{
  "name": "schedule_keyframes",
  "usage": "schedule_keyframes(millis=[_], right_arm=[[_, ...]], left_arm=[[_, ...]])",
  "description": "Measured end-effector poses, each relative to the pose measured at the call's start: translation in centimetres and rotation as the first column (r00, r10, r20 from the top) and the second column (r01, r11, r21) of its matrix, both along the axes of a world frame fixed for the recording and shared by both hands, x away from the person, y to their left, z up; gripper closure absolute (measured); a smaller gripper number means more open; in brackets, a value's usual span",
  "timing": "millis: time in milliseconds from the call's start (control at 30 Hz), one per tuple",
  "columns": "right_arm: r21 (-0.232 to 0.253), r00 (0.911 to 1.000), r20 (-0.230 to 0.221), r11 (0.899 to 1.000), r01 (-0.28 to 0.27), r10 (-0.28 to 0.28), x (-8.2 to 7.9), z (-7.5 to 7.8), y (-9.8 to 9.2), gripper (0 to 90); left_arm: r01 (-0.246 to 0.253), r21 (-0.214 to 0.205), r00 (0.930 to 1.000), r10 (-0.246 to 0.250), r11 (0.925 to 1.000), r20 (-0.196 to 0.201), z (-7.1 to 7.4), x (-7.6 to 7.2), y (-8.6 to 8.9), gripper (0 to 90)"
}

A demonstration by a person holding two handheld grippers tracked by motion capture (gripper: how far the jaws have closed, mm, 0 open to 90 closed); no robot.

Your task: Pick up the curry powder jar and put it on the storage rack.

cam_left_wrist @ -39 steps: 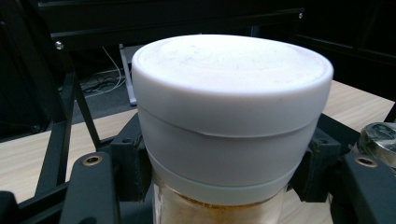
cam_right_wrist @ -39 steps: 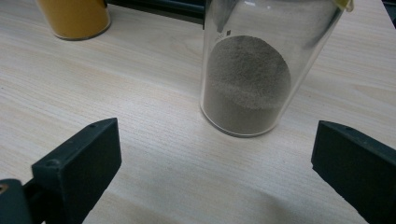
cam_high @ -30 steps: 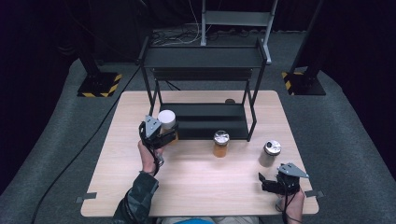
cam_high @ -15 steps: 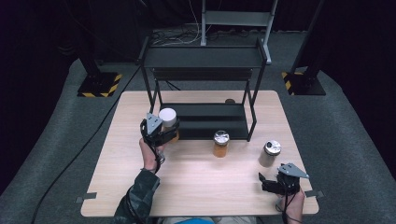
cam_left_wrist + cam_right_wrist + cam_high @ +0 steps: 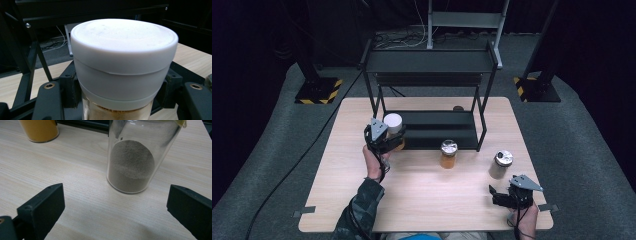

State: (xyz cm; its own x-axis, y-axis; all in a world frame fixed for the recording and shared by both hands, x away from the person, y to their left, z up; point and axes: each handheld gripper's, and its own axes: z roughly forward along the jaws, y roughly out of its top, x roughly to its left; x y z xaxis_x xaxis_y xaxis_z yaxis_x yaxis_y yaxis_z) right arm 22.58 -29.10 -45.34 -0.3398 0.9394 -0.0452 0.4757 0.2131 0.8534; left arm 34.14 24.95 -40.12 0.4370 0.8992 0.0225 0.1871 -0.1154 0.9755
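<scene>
My left gripper [image 5: 388,140] is shut on a white-lidded jar [image 5: 393,124] with amber contents, held upright just in front of the left end of the black rack's lower shelf [image 5: 438,125]. In the left gripper view the jar's white lid [image 5: 123,57] is close up, clamped between the black jaws. My right gripper [image 5: 497,196] stands open near the table's front right corner. Its fingers [image 5: 42,207] spread wide before a glass jar of grey powder [image 5: 133,162]. That grey jar [image 5: 500,164] stands on the table just beyond the right gripper.
An orange-filled jar [image 5: 448,153] with a clear lid stands mid-table in front of the rack. The black two-tier rack [image 5: 432,62] takes up the back of the wooden table [image 5: 422,200]. A small brown object [image 5: 458,108] lies behind the rack.
The left gripper with the white-lidded jar has shifted slightly toward the rack shelf. The right gripper has stayed put.
</scene>
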Motion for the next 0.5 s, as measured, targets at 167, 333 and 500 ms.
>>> schedule_keyframes(millis=[167, 333, 500], right_arm=[[0.0, 1.0, -0.001, 1.0, 0.002, -0.002, 0.02, 0.02, 0.02, 0.7], [0.001, 1.0, 0.002, 1.0, 0.003, -0.003, -0.04, -0.02, 0.0, 0.7], [0.0, 1.0, 0.002, 1.0, 0.003, -0.003, -0.05, -0.02, 0.03, 0.7]], left_arm=[[0.002, 0.005, 1.0, -0.002, 1.0, -0.001, 0.1, 0.26, -0.14, 34.5], [0.001, 0.003, 1.0, -0.001, 1.0, 0.001, 0.09, 0.4, -0.26, 34.5], [0.003, 0.007, 1.0, -0.003, 1.0, 0.004, 0.17, 0.65, -0.4, 34.5]])
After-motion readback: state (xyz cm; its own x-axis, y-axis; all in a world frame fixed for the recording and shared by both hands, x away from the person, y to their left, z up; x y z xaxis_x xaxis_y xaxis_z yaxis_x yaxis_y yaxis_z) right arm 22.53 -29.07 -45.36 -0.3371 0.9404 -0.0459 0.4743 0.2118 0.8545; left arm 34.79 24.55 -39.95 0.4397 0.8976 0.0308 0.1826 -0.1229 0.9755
